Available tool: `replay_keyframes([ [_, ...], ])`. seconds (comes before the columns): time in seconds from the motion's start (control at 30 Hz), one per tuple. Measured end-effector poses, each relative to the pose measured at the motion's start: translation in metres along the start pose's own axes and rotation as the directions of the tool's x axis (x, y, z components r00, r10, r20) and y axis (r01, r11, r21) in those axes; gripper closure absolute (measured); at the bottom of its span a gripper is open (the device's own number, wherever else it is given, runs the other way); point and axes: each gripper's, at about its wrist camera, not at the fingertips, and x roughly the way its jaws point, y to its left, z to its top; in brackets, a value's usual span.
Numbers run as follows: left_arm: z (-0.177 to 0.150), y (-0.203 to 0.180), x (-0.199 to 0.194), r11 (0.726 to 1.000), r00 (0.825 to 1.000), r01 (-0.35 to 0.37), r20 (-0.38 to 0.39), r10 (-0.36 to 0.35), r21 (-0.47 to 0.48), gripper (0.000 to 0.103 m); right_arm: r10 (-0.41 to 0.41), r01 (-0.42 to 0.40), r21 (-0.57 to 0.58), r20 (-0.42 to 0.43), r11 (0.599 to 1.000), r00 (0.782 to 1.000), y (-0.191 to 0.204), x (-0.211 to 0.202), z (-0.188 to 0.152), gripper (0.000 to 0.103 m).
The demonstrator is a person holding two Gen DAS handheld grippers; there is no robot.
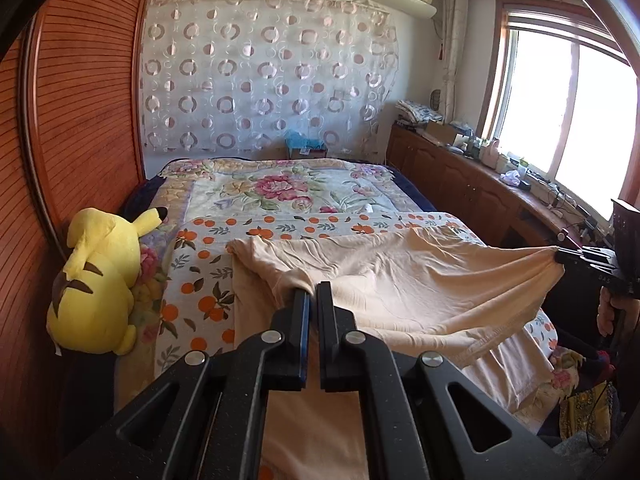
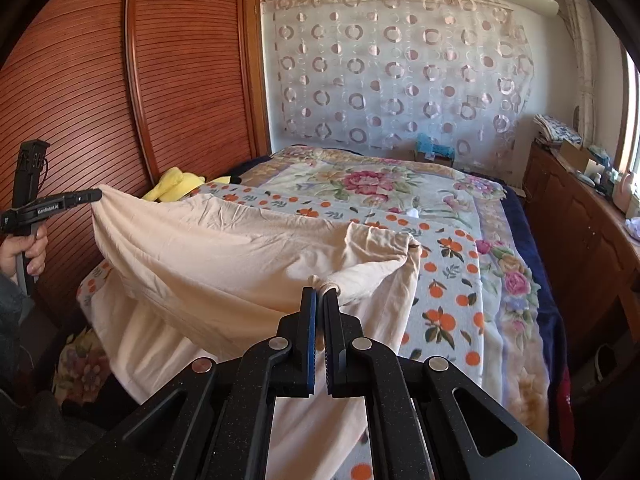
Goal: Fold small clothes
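We hold the peach garment [image 1: 420,280] lifted over the bed [image 1: 304,188], each hand-held gripper pinched on an edge (left [image 1: 313,290], right [image 2: 320,294]). We judge the folding barely begun: no finished fold shows.

Garment [image 1: 400,280] spread over the near end of the bed [image 1: 280,188], hanging off the near edge. Left gripper [image 1: 313,290] pinching its near-left corner, right gripper [image 1: 560,258] its right corner, cloth raised between them. Plush toy [image 1: 100,276] on the bed's left edge, against the wardrobe [image 1: 80,120]. Curtain [image 1: 260,76] behind the far end. Tabletop [image 1: 520,192] with clutter along the right, under the window [image 1: 572,108].
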Motion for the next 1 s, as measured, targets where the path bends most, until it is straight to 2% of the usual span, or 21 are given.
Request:
replay_keyframes([
  [0.13, -0.016, 0.01, -0.011, 1.0, 1.0, -0.014, -0.01, 0.014, -0.025, 0.099, 0.01, -0.01, -0.022, -0.014, 1.0, 1.0, 0.012, -0.024, -0.01, 0.1],
  [0.23, -0.039, 0.019, -0.002, 0.997, 0.999, -0.022, -0.05, 0.018, -0.069, 0.098, 0.026, -0.028, -0.027, -0.044, 0.999, 0.999, 0.017, -0.026, -0.02, 0.1],
  [0.37, -0.081, 0.027, 0.032, 0.992, 0.986, -0.031, -0.166, 0.011, -0.122, 0.098, 0.029, -0.031, -0.008, -0.145, 0.999, 0.989, 0.016, 0.0, -0.047, 0.1],
  [0.47, -0.105, 0.027, 0.048, 0.991, 0.974, -0.067, -0.223, 0.04, -0.114, 0.098, 0.008, -0.007, 0.002, -0.214, 1.0, 0.977, 0.01, 0.02, -0.068, 0.1],
  [0.6, -0.118, 0.029, 0.047, 0.989, 0.972, -0.066, -0.232, 0.034, -0.132, 0.098, 0.006, 0.004, 0.041, -0.257, 0.999, 0.966, -0.002, 0.033, -0.083, 0.1],
  [0.87, -0.121, 0.033, 0.035, 0.985, 0.977, -0.057, -0.212, 0.022, -0.161, 0.097, 0.023, -0.004, 0.08, -0.24, 0.997, 0.971, 0.006, 0.03, -0.083, 0.098],
  [0.9, -0.12, 0.032, 0.033, 0.986, 0.977, -0.06, -0.209, 0.026, -0.157, 0.093, 0.014, 0.004, 0.08, -0.231, 0.997, 0.973, 0.008, 0.024, -0.084, 0.095],
  [0.97, -0.119, 0.031, 0.029, 0.987, 0.979, -0.076, -0.197, 0.048, -0.141, 0.057, -0.012, 0.026, 0.068, -0.206, 0.997, 0.979, 0.01, 0.018, -0.082, 0.091],
  [1.0, -0.118, 0.03, 0.028, 0.988, 0.981, -0.079, -0.188, 0.054, -0.133, 0.056, -0.022, 0.034, 0.061, -0.191, 0.998, 0.981, 0.012, 0.015, -0.08, 0.084],
])
